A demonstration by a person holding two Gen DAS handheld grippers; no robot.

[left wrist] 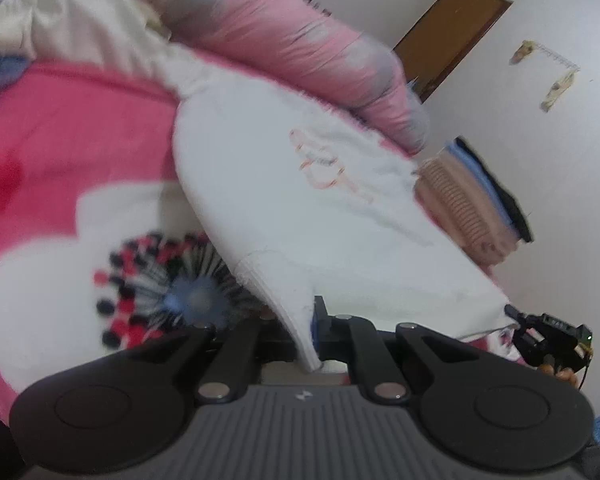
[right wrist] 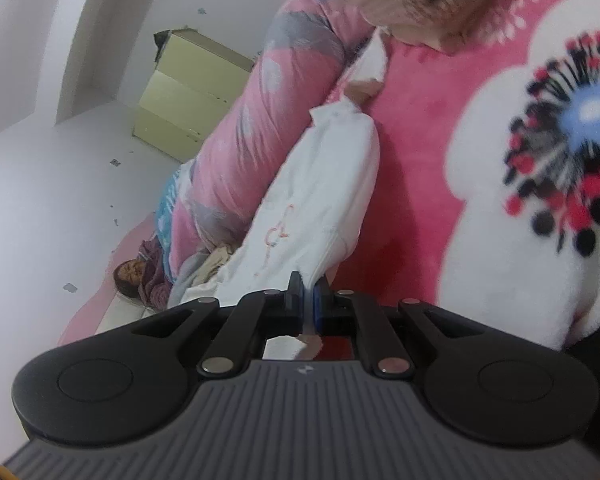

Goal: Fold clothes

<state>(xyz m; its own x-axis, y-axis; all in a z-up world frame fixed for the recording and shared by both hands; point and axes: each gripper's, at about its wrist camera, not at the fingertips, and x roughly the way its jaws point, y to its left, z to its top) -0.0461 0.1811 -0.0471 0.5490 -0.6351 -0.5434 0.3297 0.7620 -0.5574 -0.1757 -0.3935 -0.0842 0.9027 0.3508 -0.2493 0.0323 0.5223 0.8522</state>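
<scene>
A white garment (left wrist: 308, 184) with a faint orange print hangs stretched above a pink flowered blanket (left wrist: 68, 128). My left gripper (left wrist: 310, 320) is shut on its ribbed hem edge. My right gripper (right wrist: 307, 300) is shut on another edge of the same garment (right wrist: 312, 192), which runs away from its fingers toward the rolled quilt. The right gripper also shows at the garment's far corner in the left wrist view (left wrist: 548, 332).
A rolled pink and grey quilt (left wrist: 300, 48) lies along the blanket's far side. A stack of folded clothes (left wrist: 468, 204), peach knit at the near side, sits beside it. Loose clothes (left wrist: 60, 20) pile at the other end. White walls, a brown door (left wrist: 448, 36) and a yellow cabinet (right wrist: 188, 92) surround.
</scene>
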